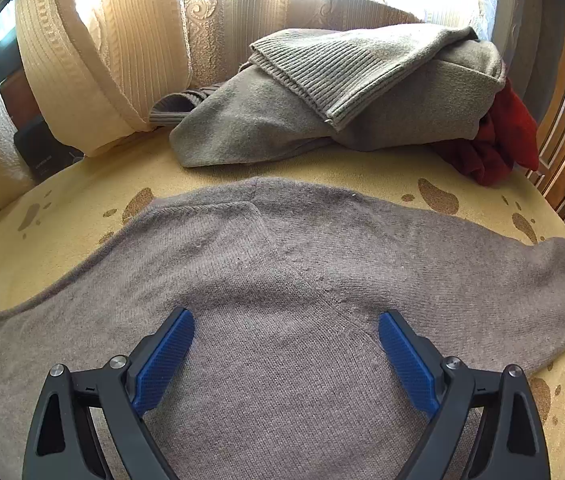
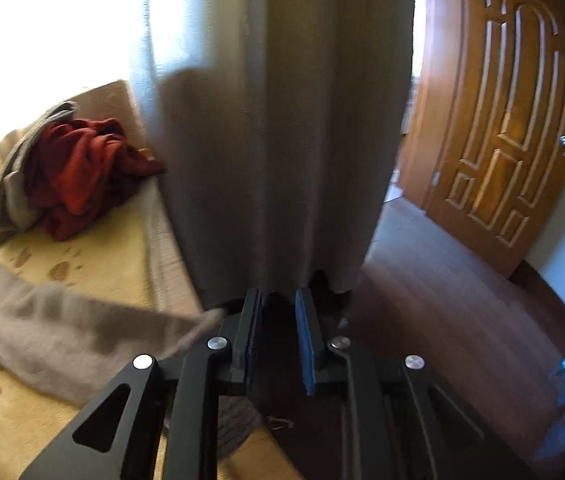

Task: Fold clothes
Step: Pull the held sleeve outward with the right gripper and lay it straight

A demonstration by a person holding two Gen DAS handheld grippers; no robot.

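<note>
Left gripper [image 1: 286,344] jaws wide open over the grey-brown sweater [image 1: 282,280]; right gripper [image 2: 278,328] jaws narrowly apart, empty, its sleeve [image 2: 62,328] left; yellow bedspread [image 1: 322,168], wooden door [image 2: 514,128] far right.

Three garments show ahead of the left gripper [image 1: 286,354]: one brown-grey sweater [image 1: 282,280] directly under its fingers, and beyond it one folded grey sweater [image 1: 342,100] and one red garment [image 1: 498,140]. Two grippers appear in all. One wooden door [image 2: 510,128] stands to the right of the right gripper [image 2: 278,336].
</note>
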